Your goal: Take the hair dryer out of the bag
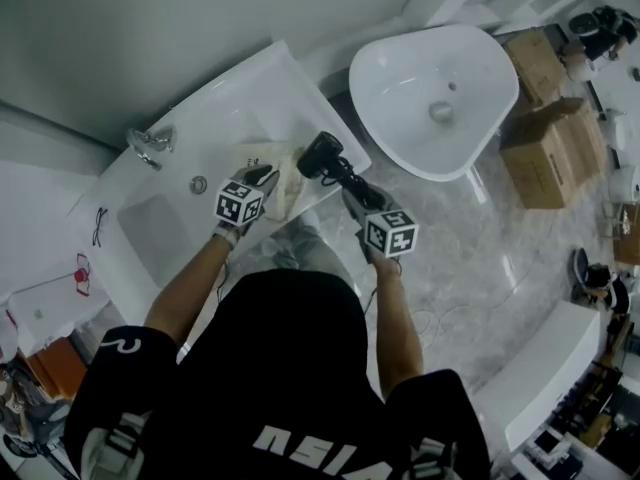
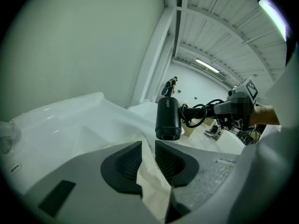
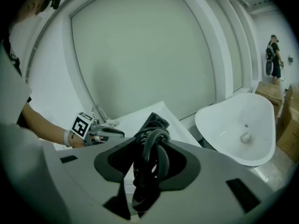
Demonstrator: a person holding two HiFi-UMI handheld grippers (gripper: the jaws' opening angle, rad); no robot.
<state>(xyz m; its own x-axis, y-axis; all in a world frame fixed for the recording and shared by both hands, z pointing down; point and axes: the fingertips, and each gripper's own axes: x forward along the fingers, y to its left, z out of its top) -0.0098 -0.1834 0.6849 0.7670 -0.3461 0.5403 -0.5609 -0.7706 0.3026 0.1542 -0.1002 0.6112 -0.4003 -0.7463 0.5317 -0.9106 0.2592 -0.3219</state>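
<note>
Fixtures: one rectangular white basin [image 1: 150,230] with one faucet [image 1: 150,146] at its far rim, and one oval white basin [image 1: 400,118] to its right. Two cardboard boxes [image 1: 555,158] stand on the floor beyond the oval basin.

Arms: both forearms reach forward from the person. Both grippers tilt forward and down, marker cubes uppermost.

Bag [image 1: 285,183]: one, cream fabric, lying on the near right corner of the rectangular basin's rim. The left gripper [image 1: 262,176] sits at its left edge. In the left gripper view the jaws of the left gripper [image 2: 148,146] are nearly together, and a fold of the bag [image 2: 154,181] is pinched in the narrow gap.

Hair dryer [image 1: 322,155]: one, black, out of the bag and off the rim, just right of the bag. From the left gripper view the hair dryer [image 2: 168,118] hangs beyond the jaws, barrel upright with its open end down.

The right gripper [image 1: 352,193] carries it. In its own view the right gripper [image 3: 149,153] is clamped on the handle with the black cord coiled round it. The barrel of the hair dryer [image 3: 153,120] juts out past the fingertips.
</note>
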